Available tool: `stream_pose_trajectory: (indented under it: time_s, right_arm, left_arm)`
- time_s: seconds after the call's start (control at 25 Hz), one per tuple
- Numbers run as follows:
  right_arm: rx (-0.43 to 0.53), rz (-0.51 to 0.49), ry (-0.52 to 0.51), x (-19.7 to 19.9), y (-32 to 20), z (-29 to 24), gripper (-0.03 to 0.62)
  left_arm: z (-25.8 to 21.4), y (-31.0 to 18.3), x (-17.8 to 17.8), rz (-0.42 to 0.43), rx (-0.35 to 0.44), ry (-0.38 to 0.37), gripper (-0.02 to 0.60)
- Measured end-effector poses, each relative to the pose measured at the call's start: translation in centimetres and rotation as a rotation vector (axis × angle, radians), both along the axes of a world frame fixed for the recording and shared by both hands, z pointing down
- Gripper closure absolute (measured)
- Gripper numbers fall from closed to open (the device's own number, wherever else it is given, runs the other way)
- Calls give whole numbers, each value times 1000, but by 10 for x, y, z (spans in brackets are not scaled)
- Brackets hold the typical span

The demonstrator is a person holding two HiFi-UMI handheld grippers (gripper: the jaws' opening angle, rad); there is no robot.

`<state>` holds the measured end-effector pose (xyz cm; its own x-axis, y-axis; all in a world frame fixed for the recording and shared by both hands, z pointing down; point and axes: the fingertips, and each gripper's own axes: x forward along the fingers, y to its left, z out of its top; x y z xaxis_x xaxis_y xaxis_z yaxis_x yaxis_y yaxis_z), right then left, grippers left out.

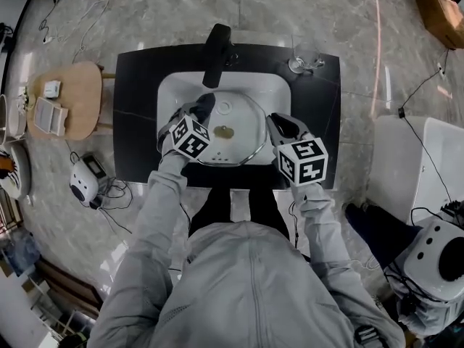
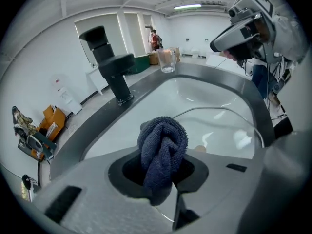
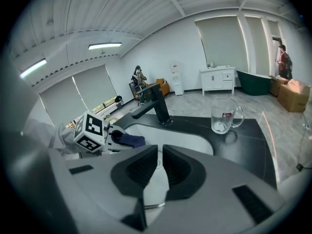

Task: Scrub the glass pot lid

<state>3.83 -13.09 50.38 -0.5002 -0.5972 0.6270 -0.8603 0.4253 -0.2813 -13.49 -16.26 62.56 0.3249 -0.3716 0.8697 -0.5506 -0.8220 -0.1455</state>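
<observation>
Our right gripper (image 3: 160, 167) pinches the glass pot lid (image 1: 243, 142) by its rim in the sink (image 1: 272, 87); our left gripper (image 2: 158, 173) clamps a blue cloth (image 2: 163, 140). A brown spot (image 1: 224, 130) shows on the lid, so scrubbing looks unfinished.

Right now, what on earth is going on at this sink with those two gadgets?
A person leans over a white sink with a handheld gripper in each hand. The right gripper is shut on the rim of a glass pot lid lying in the basin, apparently steadying it. The left gripper clamps a bunched dark blue cloth, held at the lid's left side near the black faucet. Whether the cloth touches the glass, I can't tell.
</observation>
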Motion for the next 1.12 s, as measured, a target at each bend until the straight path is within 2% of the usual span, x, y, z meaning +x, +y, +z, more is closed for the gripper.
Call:
stream_pose_trajectory:
  time_s: [0.2,0.44,0.8,1.12]
  right_arm:
    - [-17,-49,-27,-4,-7,16,562]
    - [-28,-53,-15,-3,-12,31,563]
    - [-28,-75,-29,-3,-10,42,563]
    - [-25,-66,-96,-4,-6,44,563]
  left_arm:
    - [30,-10,0,26,-17,-65,492]
    - [64,-16,0,40,-56,-115,492]
    - [101,-27,10,64,-103,-149,492]
    - [118,-34,18,36,-114,-142,492]
